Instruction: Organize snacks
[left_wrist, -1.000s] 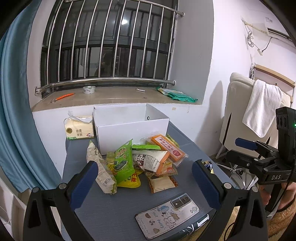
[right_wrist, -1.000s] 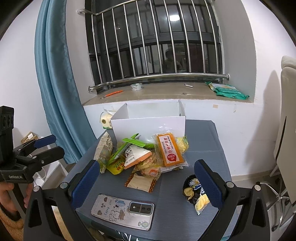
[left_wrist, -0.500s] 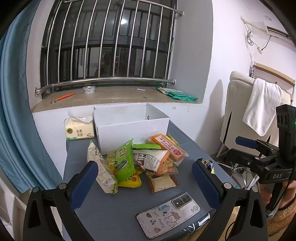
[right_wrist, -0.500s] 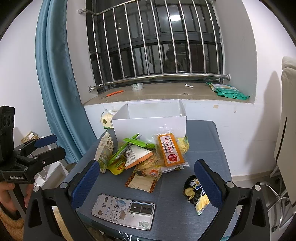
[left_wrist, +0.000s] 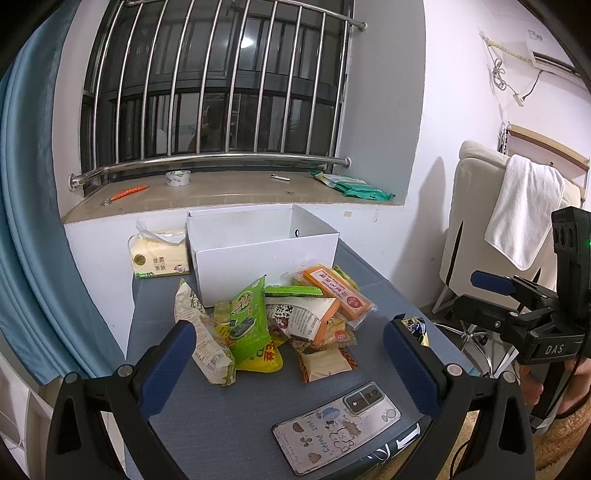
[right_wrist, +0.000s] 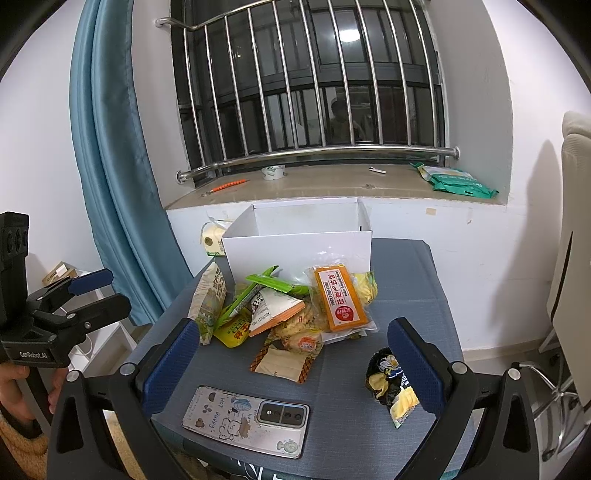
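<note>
A pile of snack packets lies on the blue-grey table in front of an open white box; the pile and box also show in the right wrist view. An orange packet lies on top, and a black chip bag lies apart at the right. My left gripper is open and empty, above the table's near edge. My right gripper is open and empty, also short of the pile.
A phone in a cartoon case lies at the table's near edge. A tissue pack stands left of the box. The windowsill holds tape and green packets. A blue curtain hangs left; a chair with a towel stands right.
Both grippers have drifted very slightly; the pile, box and phone stay put. Both stay open.
</note>
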